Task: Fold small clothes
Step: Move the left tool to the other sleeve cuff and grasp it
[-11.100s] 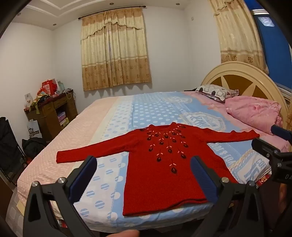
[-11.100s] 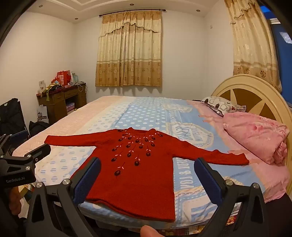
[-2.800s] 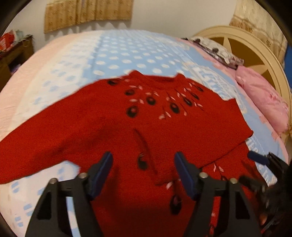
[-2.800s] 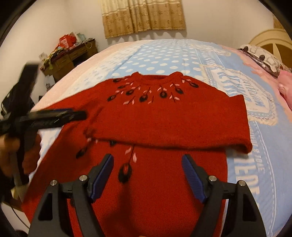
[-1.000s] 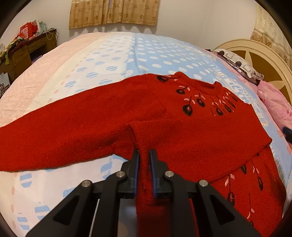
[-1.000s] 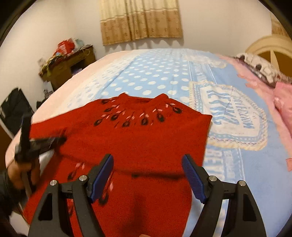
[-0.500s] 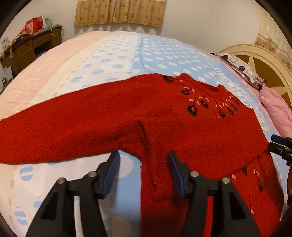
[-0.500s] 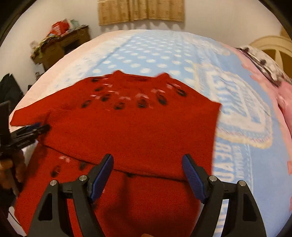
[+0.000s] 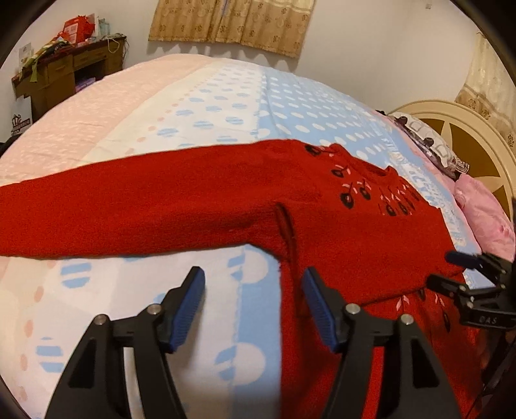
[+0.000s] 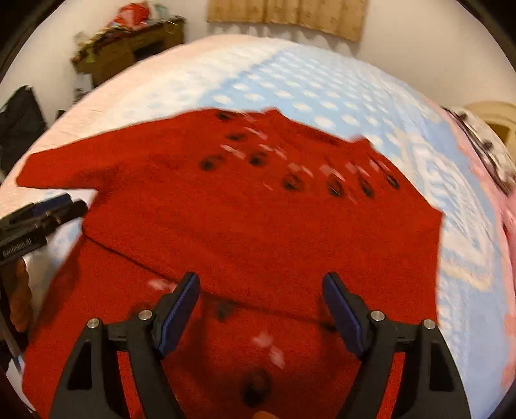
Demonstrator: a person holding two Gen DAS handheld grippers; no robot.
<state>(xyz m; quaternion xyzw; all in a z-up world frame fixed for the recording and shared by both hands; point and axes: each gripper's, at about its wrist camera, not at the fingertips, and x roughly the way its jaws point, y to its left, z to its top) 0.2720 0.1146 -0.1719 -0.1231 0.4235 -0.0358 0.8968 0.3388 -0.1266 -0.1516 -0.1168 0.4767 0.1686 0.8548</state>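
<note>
One red knitted sweater (image 9: 338, 232) with dark leaf-and-stem embroidery round the neck lies flat on the bed's blue, white and pink dotted bedspread (image 9: 206, 106). Its right sleeve is folded across the chest, while the left sleeve (image 9: 113, 212) stretches out to the left and is cut off at the edge of the left wrist view. The hem is hidden below both views, and the right wrist view is blurred, so the embroidery there is smeared. Two grippers are in play. The left gripper (image 9: 253, 307), just above the sweater's left side seam, has just been opening its jaws; they stand apart, with the sweater's edge and bare bedspread showing between them, and the pads press nothing. The right gripper (image 10: 261, 311) hovers over the lower front with its jaws wide and empty. Beyond lie a pink pillow (image 9: 483, 209), a patterned pillow (image 9: 429, 145), a cream round headboard (image 9: 458, 129), a cluttered brown wooden desk (image 9: 64, 71) at far left, and tan curtains (image 9: 232, 25).
</note>
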